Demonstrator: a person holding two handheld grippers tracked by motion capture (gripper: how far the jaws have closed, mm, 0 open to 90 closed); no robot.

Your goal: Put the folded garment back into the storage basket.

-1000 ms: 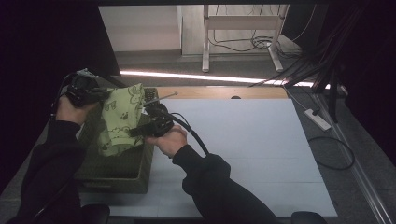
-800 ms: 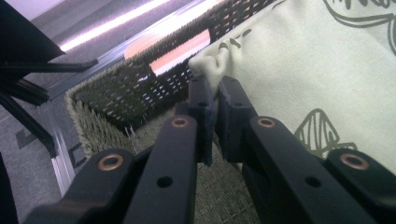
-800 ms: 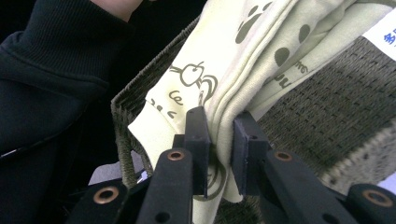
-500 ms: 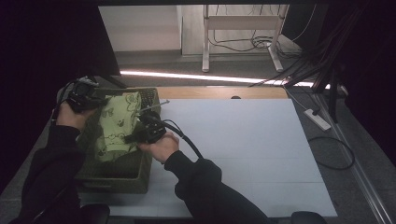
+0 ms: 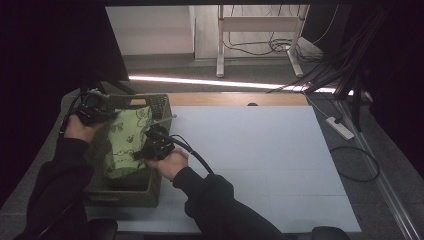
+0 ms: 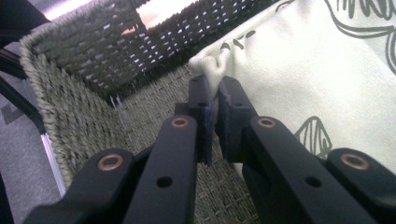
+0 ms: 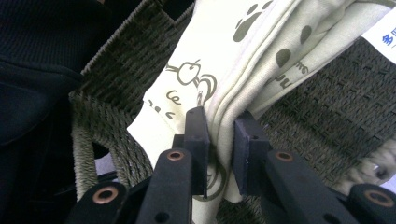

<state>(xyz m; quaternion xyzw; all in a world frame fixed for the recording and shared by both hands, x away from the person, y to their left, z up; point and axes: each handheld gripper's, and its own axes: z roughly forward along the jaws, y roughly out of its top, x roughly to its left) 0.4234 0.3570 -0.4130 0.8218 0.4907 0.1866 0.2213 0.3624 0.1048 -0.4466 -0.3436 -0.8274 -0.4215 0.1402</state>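
A pale green printed cloth (image 5: 126, 142) hangs folded inside a woven olive basket (image 5: 159, 102) at the table's left. My left gripper (image 5: 103, 113) is shut on the cloth's far corner (image 6: 212, 70), its fingers (image 6: 201, 105) pinching the fabric above the basket wall (image 6: 84, 93). My right gripper (image 5: 145, 148) is shut on several folded layers of the cloth (image 7: 219, 126) at its near right edge, over the basket's rim (image 7: 116, 56). A white label (image 7: 382, 35) shows at the cloth's edge.
The basket stands on a white table top (image 5: 260, 160) that stretches open to the right. A wooden strip (image 5: 235, 99) runs along the table's far edge. Cables (image 5: 350, 165) and a power strip (image 5: 341, 128) lie on the floor at right.
Both grippers have lowered the cloth from above the basket down into it, and it now hangs lower between the basket walls.
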